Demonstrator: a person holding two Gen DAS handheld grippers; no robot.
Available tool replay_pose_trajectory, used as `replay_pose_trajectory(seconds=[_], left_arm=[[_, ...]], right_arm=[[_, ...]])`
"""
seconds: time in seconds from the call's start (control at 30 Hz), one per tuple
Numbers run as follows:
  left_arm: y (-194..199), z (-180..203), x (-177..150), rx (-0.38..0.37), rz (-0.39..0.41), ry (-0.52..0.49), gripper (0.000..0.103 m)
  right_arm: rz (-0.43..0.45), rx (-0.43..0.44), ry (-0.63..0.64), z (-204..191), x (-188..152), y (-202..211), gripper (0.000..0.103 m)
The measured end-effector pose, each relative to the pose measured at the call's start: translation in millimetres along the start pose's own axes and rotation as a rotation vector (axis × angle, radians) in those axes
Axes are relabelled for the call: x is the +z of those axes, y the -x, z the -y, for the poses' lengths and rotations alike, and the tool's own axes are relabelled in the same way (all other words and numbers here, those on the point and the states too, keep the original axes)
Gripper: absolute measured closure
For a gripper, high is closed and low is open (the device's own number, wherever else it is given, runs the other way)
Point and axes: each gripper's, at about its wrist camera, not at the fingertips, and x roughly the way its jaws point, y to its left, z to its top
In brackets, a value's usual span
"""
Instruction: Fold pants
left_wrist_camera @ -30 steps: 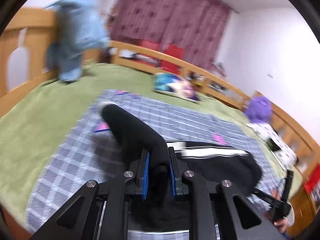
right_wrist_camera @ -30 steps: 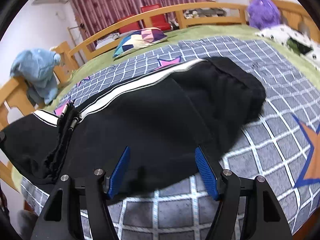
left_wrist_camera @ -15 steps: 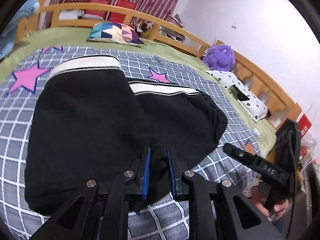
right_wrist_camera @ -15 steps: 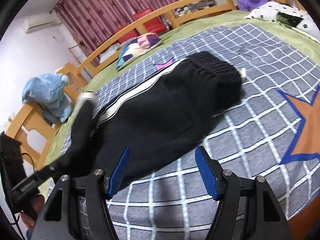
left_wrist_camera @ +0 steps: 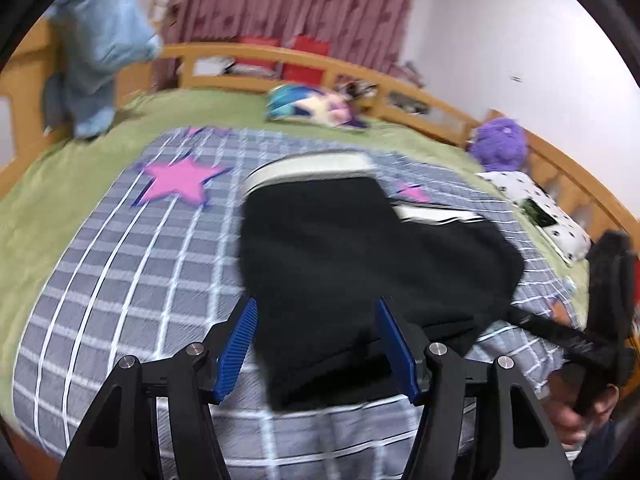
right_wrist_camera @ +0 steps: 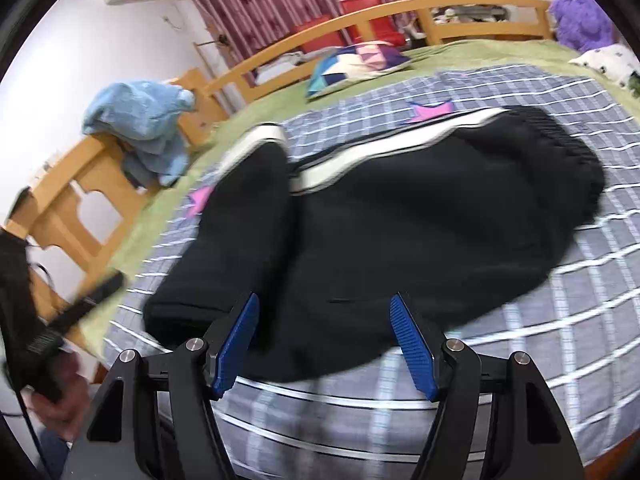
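1. Since we work from the biggest thing down, we start with the bed (right_wrist_camera: 168, 184): a green sheet inside a wooden rail, with a grey checked blanket (left_wrist_camera: 132, 280) spread across the middle of it.
2. On that blanket lie the black pants (right_wrist_camera: 420, 232), already doubled over. One leg panel is laid back across the rest, so its white cuff (left_wrist_camera: 316, 164) faces the far rail, and a white side stripe (right_wrist_camera: 384, 148) runs along the far edge toward the gathered waistband (right_wrist_camera: 560, 136).
3. We judge the cloth soft, thick and limp, light enough to lift by one edge but sure to sag and drag. Our guess is that it is not slippery on the blanket, and nothing about it is fragile.
4. For the next fold we would take hold at the near hem of the top layer and at the waistband end, pinching through all layers so that none slides out.
5. Our left gripper (left_wrist_camera: 316, 344) is just now spreading its blue pads, with the near edge of the pants between them but not pressed.
6. Our right gripper (right_wrist_camera: 324, 348) hangs with its pads well apart over the near edge, clamped on nothing.
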Motion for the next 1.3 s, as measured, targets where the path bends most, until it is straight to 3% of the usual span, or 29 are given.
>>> replay_pose_trajectory(seconds=[0.1, 0.23, 0.33, 0.47, 0.6, 0.67, 0.7, 0.73, 0.83, 1.07, 1.2, 1.3], left_arm=[[-8, -26, -14, -0.019, -0.037, 0.089, 0.044], [0, -42, -18, -0.023, -0.029, 0.157, 0.044], [2, -48, -19, -0.027, -0.020, 0.171, 0.045], [-3, -46, -22, -0.043, -0.046, 0.159, 0.045], [4, -44, -19, -0.044, -0.017, 0.168, 0.045], [3, -45, -16, -0.047, -0.010, 0.199, 0.048], [1, -46, -15, -0.058, -0.018, 0.208, 0.050], [-2, -46, -14, -0.083, -0.037, 0.220, 0.053], [-9, -45, -14, -0.140, -0.068, 0.257, 0.055], [-15, -24, -14, -0.157, -0.062, 0.229, 0.055], [-21, -3, -12, -0.159, -0.064, 0.190, 0.055], [-26, 21, -11, -0.156, -0.060, 0.115, 0.055]], right_arm=[[0.000, 0.050, -0.032, -14, 0, -8, 0.036], [0.008, 0.014, -0.029, -31, 1, -21, 0.038], [-0.026, 0.014, -0.047, -37, 2, -35, 0.049], [-0.049, 0.012, -0.090, -41, 6, -50, 0.050], [-0.125, 0.042, -0.131, -44, 9, -76, 0.048], [-0.128, 0.059, -0.159, -40, 9, -83, 0.056], [-0.129, 0.070, -0.169, -38, 10, -84, 0.076], [-0.129, 0.096, -0.174, -35, 12, -82, 0.082], [-0.082, 0.140, -0.154, -35, 26, -63, 0.087], [0.072, -0.001, 0.013, -24, 80, -1, 0.088], [0.119, -0.129, 0.052, 31, 105, 33, 0.088], [0.104, -0.228, 0.020, 88, 115, 47, 0.088]])
